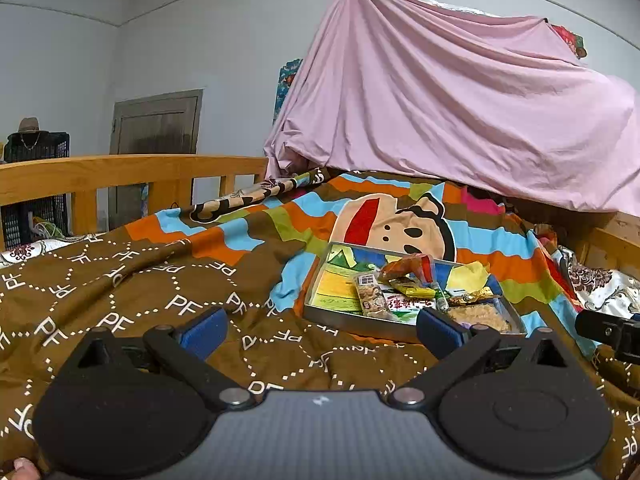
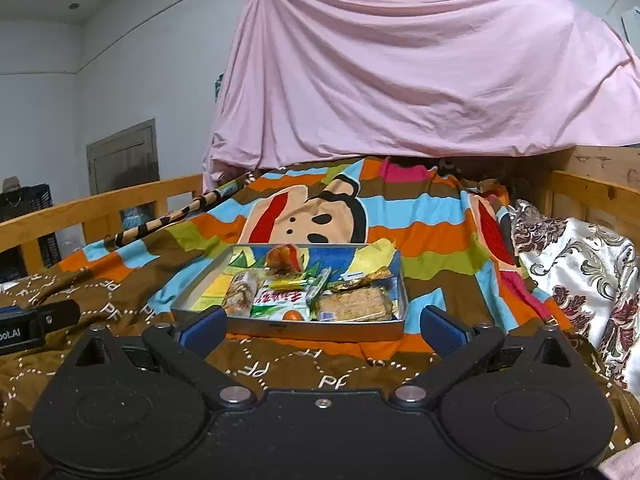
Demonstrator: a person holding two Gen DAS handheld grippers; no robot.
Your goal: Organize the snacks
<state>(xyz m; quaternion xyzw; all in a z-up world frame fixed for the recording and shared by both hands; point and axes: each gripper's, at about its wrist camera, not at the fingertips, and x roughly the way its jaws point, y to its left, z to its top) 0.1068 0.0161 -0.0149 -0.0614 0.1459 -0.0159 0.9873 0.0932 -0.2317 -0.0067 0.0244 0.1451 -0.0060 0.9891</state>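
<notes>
A shallow metal tin (image 2: 320, 330) with a colourful printed inside lies on the bed and holds several snack packets. Among them are a clear pack of crispy cakes (image 2: 354, 304), a white and red packet (image 2: 280, 300) and an orange-red bag (image 2: 284, 258). The tin also shows in the left wrist view (image 1: 360, 326), ahead and to the right. My left gripper (image 1: 322, 330) is open and empty over the brown quilt, near the tin's front left. My right gripper (image 2: 322, 330) is open and empty, just short of the tin's front wall.
The brown and striped cartoon quilt (image 2: 420, 236) covers the bed. A wooden bed rail (image 1: 120, 172) runs along the left and another (image 2: 600, 192) on the right. A pink sheet (image 2: 400, 72) hangs behind. A floral satin cover (image 2: 580, 264) lies at the right.
</notes>
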